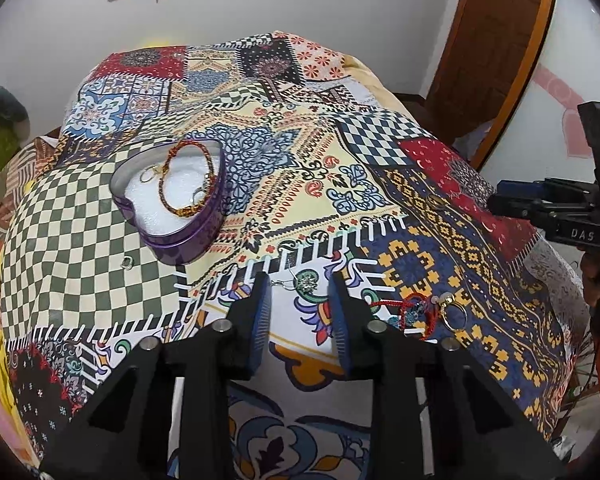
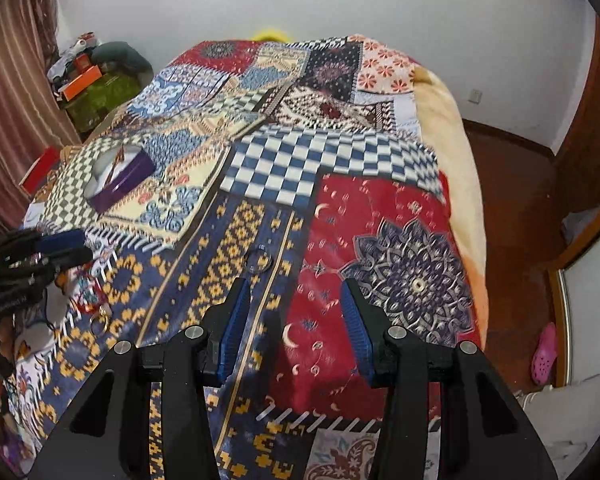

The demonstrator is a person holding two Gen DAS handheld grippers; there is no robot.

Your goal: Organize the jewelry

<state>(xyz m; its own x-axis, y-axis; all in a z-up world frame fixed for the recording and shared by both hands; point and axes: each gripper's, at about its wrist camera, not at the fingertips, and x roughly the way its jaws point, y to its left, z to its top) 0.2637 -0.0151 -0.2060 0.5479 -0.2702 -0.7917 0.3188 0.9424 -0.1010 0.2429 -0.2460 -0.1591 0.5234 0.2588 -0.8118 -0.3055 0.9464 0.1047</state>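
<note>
A purple heart-shaped tin [image 1: 180, 216] with white lining holds a beaded bracelet [image 1: 188, 176] and small rings. It also shows in the right wrist view [image 2: 120, 184]. My left gripper [image 1: 298, 284] is open, its tips on either side of a silver flower earring [image 1: 304, 282] on the patchwork bedspread. A red cord bracelet [image 1: 414, 312] and a gold ring [image 1: 454, 312] lie to its right. A small silver ring [image 1: 127, 263] lies left of the tin. My right gripper [image 2: 294, 292] is open and empty, just behind a dark ring [image 2: 258, 260].
The patchwork bedspread [image 2: 340, 160] covers the whole bed. The right gripper's body [image 1: 556, 208] shows at the right edge of the left wrist view. A wooden door [image 1: 492, 60] stands beyond the bed. Boxes [image 2: 80, 80] are piled at the far left.
</note>
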